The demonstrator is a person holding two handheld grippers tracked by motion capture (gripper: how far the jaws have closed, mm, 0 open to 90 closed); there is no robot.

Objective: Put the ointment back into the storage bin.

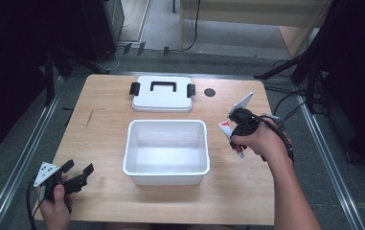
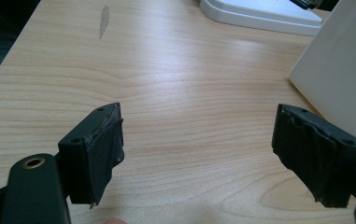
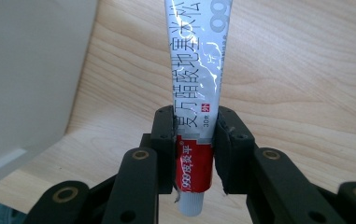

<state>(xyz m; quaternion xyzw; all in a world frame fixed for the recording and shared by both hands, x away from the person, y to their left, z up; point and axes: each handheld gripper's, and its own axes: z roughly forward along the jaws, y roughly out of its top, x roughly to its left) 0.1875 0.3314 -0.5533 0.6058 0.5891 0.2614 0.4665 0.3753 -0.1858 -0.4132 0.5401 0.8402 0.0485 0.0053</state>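
The right gripper [image 3: 193, 151], fingers clamped near the cap end, holds the light, soft tube [image 3: 199, 79] at the bin's [image 1: 165, 170] 3 o'clock; left gripper [image 2: 199, 154] fingers gape empty.

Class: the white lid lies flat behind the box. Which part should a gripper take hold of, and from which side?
Grip the black handle on top of the white lid, coming straight down from above. The lid lies flat on the table, so only the raised handle likely offers a bar that jaws can close around.

Black hand-held gripper [image 3: 195, 154], brass-ringed pivots
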